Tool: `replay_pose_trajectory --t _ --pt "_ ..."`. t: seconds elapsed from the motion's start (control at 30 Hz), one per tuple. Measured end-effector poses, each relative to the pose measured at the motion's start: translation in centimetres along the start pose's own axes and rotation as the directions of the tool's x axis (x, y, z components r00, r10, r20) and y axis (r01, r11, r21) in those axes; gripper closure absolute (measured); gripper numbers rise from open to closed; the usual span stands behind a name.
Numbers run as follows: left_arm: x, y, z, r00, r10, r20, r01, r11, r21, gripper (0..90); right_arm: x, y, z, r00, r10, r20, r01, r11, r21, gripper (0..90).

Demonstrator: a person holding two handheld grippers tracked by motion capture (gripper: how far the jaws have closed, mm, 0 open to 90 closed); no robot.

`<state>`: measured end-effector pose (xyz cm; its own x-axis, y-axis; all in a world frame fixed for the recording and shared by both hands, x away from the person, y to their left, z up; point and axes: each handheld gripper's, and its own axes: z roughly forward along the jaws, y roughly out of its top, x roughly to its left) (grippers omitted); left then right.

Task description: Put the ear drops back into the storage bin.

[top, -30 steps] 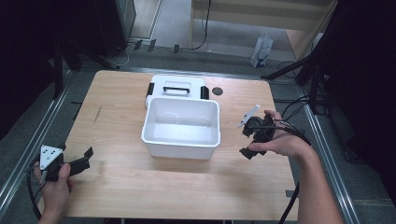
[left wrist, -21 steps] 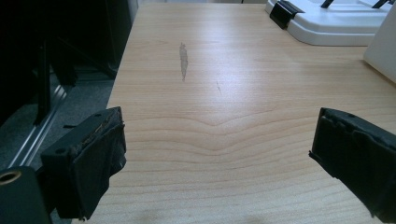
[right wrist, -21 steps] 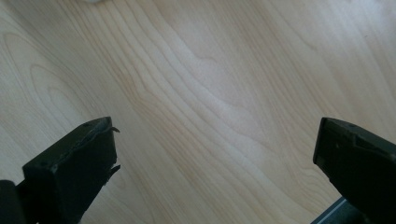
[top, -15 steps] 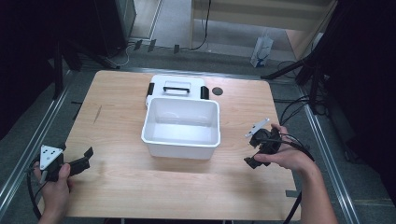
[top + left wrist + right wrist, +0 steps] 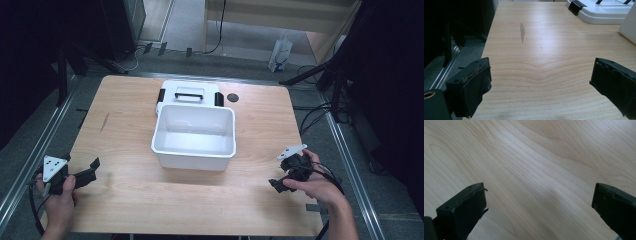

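- The left gripper point(image 5: 89, 172) is held at the table's point(image 5: 125, 200) front left corner, jaws apart, nothing between them.
- The tub point(image 5: 194, 136) is set mid-table, with the lid point(image 5: 189, 94) touching behind it.
- The right gripper point(image 5: 278, 184) is held near the front right corner, jaws apart, nothing gripped.

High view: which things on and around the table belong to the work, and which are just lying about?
Work:
white bin
white lid behind it
left gripper, open
right gripper, open

Lying about:
black disc on table
white bag on floor
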<state>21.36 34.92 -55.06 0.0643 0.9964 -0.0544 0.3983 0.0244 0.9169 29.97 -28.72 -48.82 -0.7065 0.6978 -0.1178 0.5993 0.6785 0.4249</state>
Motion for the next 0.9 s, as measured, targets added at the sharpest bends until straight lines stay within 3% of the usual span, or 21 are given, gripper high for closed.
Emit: replay_pose_trajectory --t 0.2,0.4,0.5,0.6,0.7,0.77,0.9 --pt "0.0 0.0 0.0 1.0000 0.001 -0.002 -0.001 1.0000 0.001 3.6 0.0 -2.3 0.4 0.9972 0.074 0.006 -0.073 0.994 -0.080 0.0" --pt "0.0 0.0 0.0 1.0000 0.002 -0.002 -0.002 1.0000 0.002 3.5 0.1 -4.7 0.7 0.9881 0.152 0.023 -0.146 0.974 -0.173 0.0" --pt "0.0 0.0 0.0 1.0000 0.004 -0.004 -0.004 1.0000 0.004 3.5 0.1 -5.7 0.8 0.9769 0.211 0.036 -0.197 0.954 -0.227 0.0" --pt "-0.1 0.0 -0.1 1.0000 0.004 -0.004 -0.004 1.0000 0.004 3.5 0.1 -6.5 0.8 0.9703 0.239 0.034 -0.221 0.934 -0.282 0.0" --pt "0.0 0.0 -0.1 1.0000 0.004 -0.006 -0.004 1.0000 0.005 3.5 0.3 -7.2 0.7 0.9606 0.278 0.013 -0.256 0.902 -0.348 0.0" --pt "-0.1 0.0 -0.1 1.0000 0.004 -0.005 -0.004 1.0000 0.005 3.5 0.3 -7.7 0.8 0.9553 0.295 -0.004 -0.276 0.886 -0.373 0.0" --pt "-0.1 0.0 -0.1 1.0000 0.003 -0.007 -0.003 1.0000 0.004 3.5 0.5 -8.4 1.3 0.9452 0.326 -0.015 -0.305 0.864 -0.400 0.0"
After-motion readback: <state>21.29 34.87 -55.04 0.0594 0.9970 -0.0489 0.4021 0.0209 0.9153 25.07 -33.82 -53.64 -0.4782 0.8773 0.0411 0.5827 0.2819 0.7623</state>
